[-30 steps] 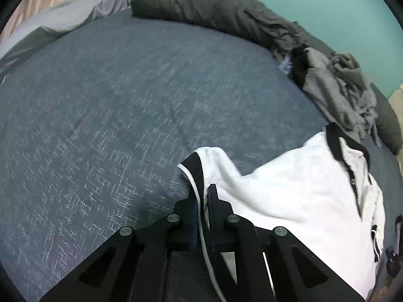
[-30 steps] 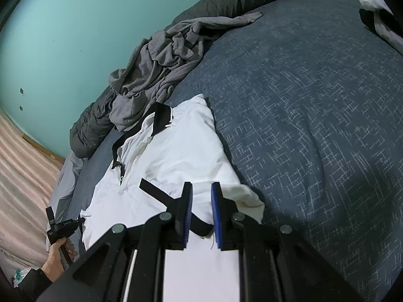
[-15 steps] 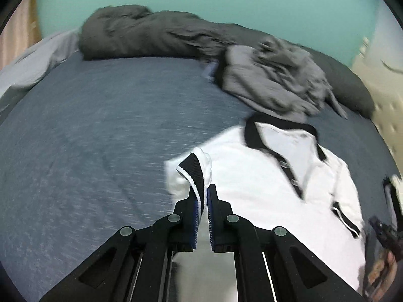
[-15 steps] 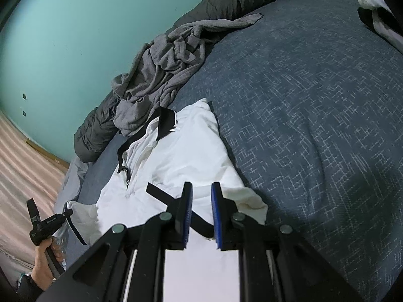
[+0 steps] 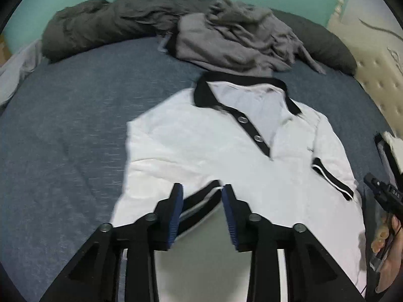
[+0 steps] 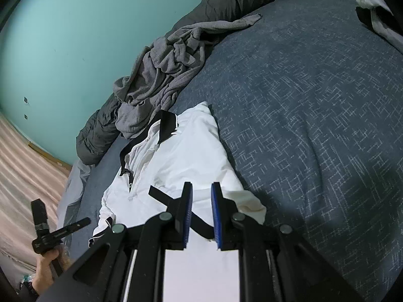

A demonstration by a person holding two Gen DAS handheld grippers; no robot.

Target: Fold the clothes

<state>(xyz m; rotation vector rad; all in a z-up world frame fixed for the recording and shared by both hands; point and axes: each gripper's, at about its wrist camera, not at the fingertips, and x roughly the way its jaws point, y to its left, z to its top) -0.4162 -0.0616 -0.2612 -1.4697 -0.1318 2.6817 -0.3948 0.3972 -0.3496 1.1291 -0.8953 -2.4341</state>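
- White cotton polo shirt (image 5: 206,151) with black trim lies on the blue bed, mid-mattress.
- Left tongs (image 5: 201,201) opening, sleeve cuff (image 5: 201,198) between, unpinched.
- Right tongs (image 6: 201,211) slightly apart, gripping nothing.
- Soft, limp: take it at hems and cuffs.

One white polo shirt (image 5: 214,151), one crumpled grey garment (image 5: 234,40), two grippers, left (image 5: 202,201) and right (image 6: 201,196), and possibly one more folded piece (image 6: 372,7) at the bed's edge.
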